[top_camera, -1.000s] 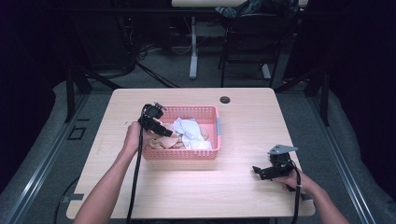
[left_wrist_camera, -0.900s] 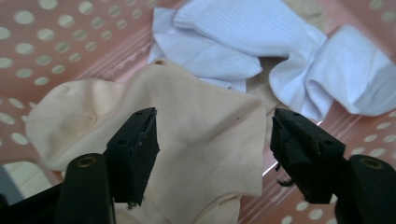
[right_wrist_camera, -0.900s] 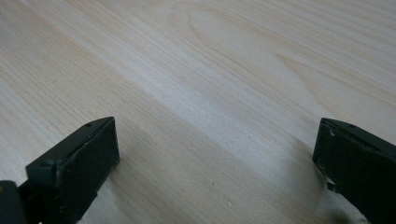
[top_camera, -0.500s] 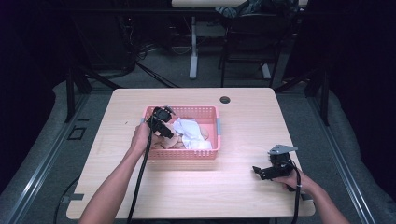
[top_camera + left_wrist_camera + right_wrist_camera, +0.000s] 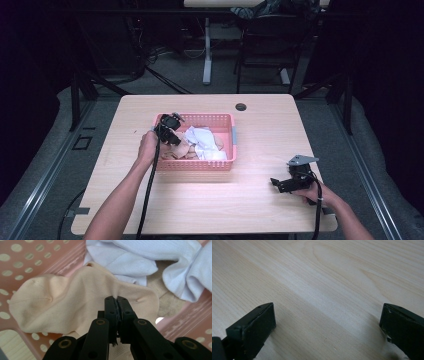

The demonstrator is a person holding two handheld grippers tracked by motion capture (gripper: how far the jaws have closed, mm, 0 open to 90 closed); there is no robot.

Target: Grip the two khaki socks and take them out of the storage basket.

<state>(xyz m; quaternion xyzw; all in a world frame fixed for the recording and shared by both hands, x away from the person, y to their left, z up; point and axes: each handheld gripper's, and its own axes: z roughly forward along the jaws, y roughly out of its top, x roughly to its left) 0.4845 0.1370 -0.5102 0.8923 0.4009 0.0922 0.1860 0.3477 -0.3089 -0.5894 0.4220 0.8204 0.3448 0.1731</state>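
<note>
Inside the pink basket (image 5: pixel 232 137), the left tongs (image 5: pixel 116 300) pinch a beige sock (image 5: pixel 72 302) mid-length, while the right tongs (image 5: pixel 327 322) rest apart on the surface (image 5: pixel 332 272).

We see a pink basket (image 5: pixel 230 137) with round holes in its walls, standing on the wooden table near its middle. Inside it lies a beige sock (image 5: pixel 62 307), spread flat at the left side and pinched in a small fold by the left gripper (image 5: pixel 116 301). White socks (image 5: pixel 140 257) are crumpled just beside it, partly touching it.
</note>
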